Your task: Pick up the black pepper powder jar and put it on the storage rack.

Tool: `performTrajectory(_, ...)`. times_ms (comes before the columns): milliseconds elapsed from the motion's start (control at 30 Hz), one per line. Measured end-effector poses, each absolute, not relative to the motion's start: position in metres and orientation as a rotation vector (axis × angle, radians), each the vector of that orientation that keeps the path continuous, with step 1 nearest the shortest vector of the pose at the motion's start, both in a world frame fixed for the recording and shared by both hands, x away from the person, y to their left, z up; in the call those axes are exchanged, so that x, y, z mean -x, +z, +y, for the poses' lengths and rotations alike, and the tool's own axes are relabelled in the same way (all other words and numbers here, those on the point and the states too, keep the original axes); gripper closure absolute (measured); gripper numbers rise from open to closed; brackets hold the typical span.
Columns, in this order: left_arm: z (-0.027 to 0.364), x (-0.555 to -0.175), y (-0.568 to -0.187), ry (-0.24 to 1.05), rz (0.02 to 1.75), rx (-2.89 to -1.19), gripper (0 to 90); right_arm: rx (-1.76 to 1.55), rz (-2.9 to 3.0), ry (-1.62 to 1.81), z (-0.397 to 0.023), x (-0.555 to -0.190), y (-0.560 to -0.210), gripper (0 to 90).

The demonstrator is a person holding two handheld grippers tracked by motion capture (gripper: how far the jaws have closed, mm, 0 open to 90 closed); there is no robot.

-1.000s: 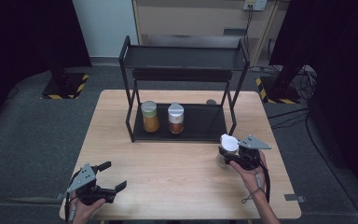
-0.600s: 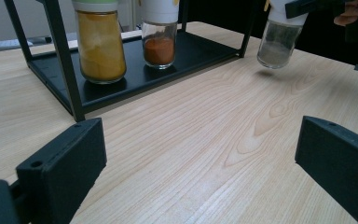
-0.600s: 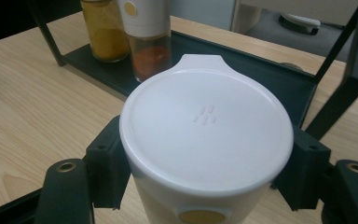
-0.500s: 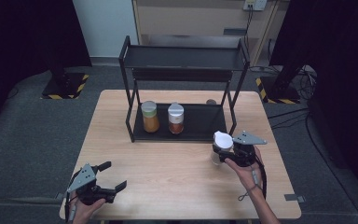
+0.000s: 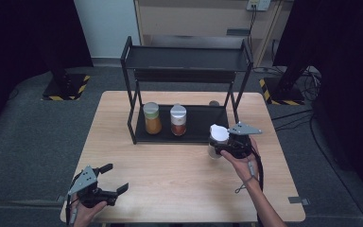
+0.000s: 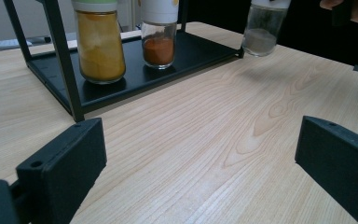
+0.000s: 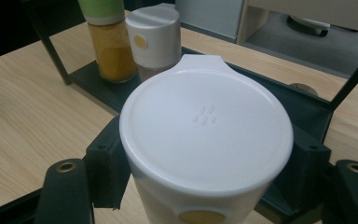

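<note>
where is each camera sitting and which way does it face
High view: above the person's side of the table, looking forward and down at the rack; both forearms and tongs show.
Left gripper view: on the left tongs, low over the table, facing the rack; its open jaws show.
Right gripper view: on the right tongs, looking down on the white-lidded jar they clamp.
Shared: the orange jar and red jar.

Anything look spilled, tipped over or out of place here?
Nothing spilled or damaged. One white-lidded jar is off the rack, held upright in the right gripper; the two other jars stand upright on the bottom shelf.
</note>
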State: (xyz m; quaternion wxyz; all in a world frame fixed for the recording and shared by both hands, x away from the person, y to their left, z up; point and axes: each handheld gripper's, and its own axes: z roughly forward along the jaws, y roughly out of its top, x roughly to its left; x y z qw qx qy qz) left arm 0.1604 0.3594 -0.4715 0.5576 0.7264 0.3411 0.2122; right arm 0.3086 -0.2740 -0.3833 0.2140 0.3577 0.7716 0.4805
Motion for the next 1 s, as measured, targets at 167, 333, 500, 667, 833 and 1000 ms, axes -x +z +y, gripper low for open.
performTrajectory(167,0.36,-0.16,-0.472,0.499,0.806,-1.713,0.7,-1.003,2.129,1.327,-0.266,-0.318,-0.378,31.2)
performTrajectory(333,0.36,-0.161,-0.472,0.498,0.805,-1.711,0.7,-1.011,2.108,1.321,-0.257,-0.328,-0.373,31.2)
performTrajectory(500,0.36,-0.161,-0.472,0.497,0.805,-1.711,0.7,-1.011,2.096,1.316,-0.248,-0.336,-0.368,31.2)
performTrajectory(667,0.36,-0.161,-0.472,0.496,0.803,-1.71,0.7,-1.017,2.082,1.316,-0.24,-0.345,-0.366,31.2)
performTrajectory(833,0.36,-0.161,-0.471,0.496,0.802,-1.714,0.7,-1.02,2.081,1.315,-0.236,-0.355,-0.367,31.2)
performTrajectory(1000,0.36,-0.161,-0.472,0.494,0.802,-1.711,0.7,-1.039,2.076,1.294,-0.229,-0.366,-0.371,31.2)
